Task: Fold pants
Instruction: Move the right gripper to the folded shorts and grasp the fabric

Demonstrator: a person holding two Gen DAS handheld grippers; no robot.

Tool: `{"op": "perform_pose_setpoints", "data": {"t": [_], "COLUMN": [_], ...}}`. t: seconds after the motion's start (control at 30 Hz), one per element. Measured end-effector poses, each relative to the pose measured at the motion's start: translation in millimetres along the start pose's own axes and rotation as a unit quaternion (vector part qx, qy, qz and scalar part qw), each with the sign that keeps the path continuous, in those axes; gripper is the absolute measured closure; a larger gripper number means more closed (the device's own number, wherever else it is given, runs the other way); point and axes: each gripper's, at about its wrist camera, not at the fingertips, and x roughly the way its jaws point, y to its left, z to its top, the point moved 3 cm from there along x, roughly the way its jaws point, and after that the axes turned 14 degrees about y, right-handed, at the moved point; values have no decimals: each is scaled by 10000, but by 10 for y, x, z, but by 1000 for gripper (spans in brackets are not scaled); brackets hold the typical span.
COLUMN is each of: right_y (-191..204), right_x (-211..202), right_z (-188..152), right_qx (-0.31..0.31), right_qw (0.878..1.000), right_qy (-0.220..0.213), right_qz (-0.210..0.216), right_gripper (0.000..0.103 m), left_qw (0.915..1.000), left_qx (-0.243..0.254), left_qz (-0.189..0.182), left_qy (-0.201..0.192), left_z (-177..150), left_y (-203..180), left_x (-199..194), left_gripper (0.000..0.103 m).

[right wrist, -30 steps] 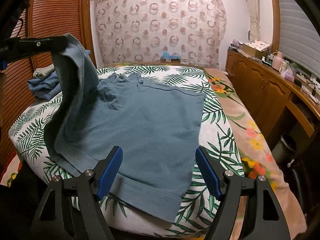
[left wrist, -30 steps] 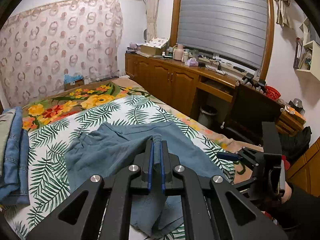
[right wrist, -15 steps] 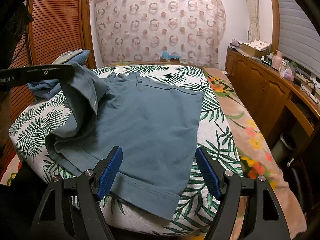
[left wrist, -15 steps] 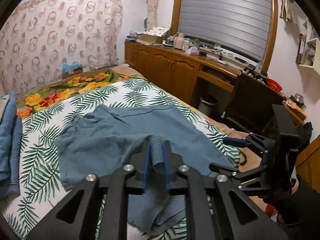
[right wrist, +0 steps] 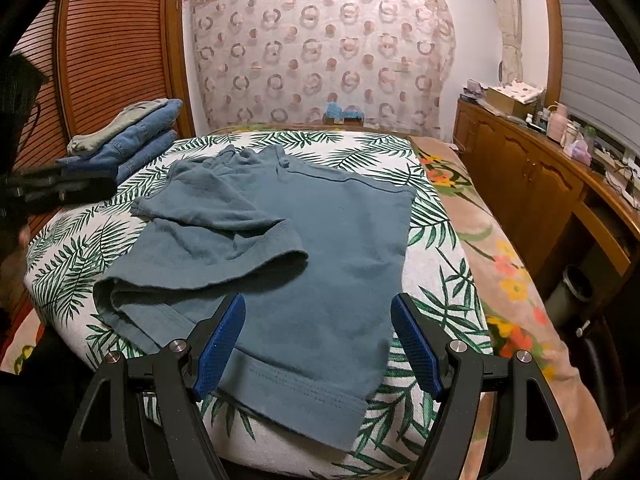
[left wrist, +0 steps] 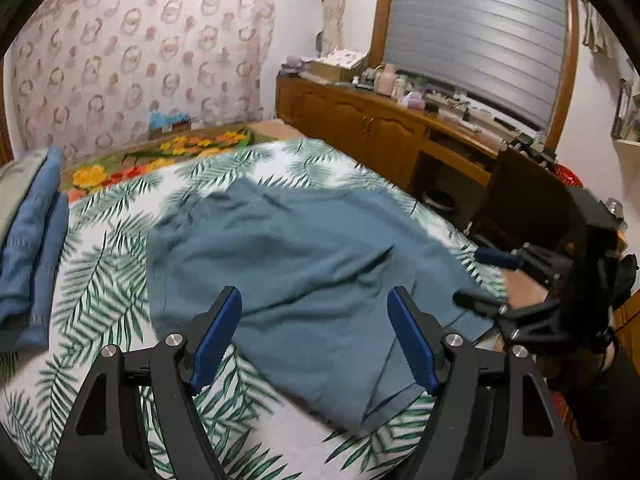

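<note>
One pair of teal pants [right wrist: 328,248] lies spread across the bed [right wrist: 440,240], its hem at the near edge and its waistband toward the far end, with one leg flopped over in a loose fold on the left half. Two claws are in play: the left claw [left wrist: 316,340] hangs over the near edge with its blue pads wide apart and nothing between them, and the right claw [right wrist: 318,346] hovers over the near hem, also spread wide and empty. One stack of folded clothes [right wrist: 128,140] sits at the bed's far left corner, denim with a pale piece on top; its count is hard to make out. On the wooden desk [right wrist: 540,176] along the right wall stands a cardboard box [right wrist: 508,98], contents hidden under a spotted cloth. The left view is motion-blurred.
</note>
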Motion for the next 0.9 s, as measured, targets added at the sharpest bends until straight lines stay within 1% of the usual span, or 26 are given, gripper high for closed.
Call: {"op": "perform_pose_setpoints", "data": {"t": [0.17, 0.37, 0.47, 0.57, 0.63, 0.9], "right_y": [21, 23, 24, 10, 44, 81], "right_x": [75, 172, 255, 355, 411, 584], "right_z": [74, 221, 314, 394, 430, 539], "right_qx": [-32, -131, -171, -231, -292, -352], "right_qw": [10000, 9997, 9996, 9993, 9991, 9981], "right_qy": [11, 37, 67, 163, 239, 451], "right_qz": [82, 196, 231, 231, 183, 239], "right_gripper": [27, 41, 44, 45, 45, 45], "left_qw": [9998, 9993, 9990, 9988, 9987, 9981], "left_qx": [-121, -167, -222, -250, -254, -348], "left_qz": [77, 138, 211, 282, 284, 261], "left_qy": [162, 318, 332, 321, 339, 440], "left_z": [-124, -222, -248, -268, -285, -333], "left_y": [73, 93, 98, 104, 109, 142], "left_x": [116, 223, 262, 285, 305, 383], "left_gripper": [27, 27, 27, 27, 27, 27]}}
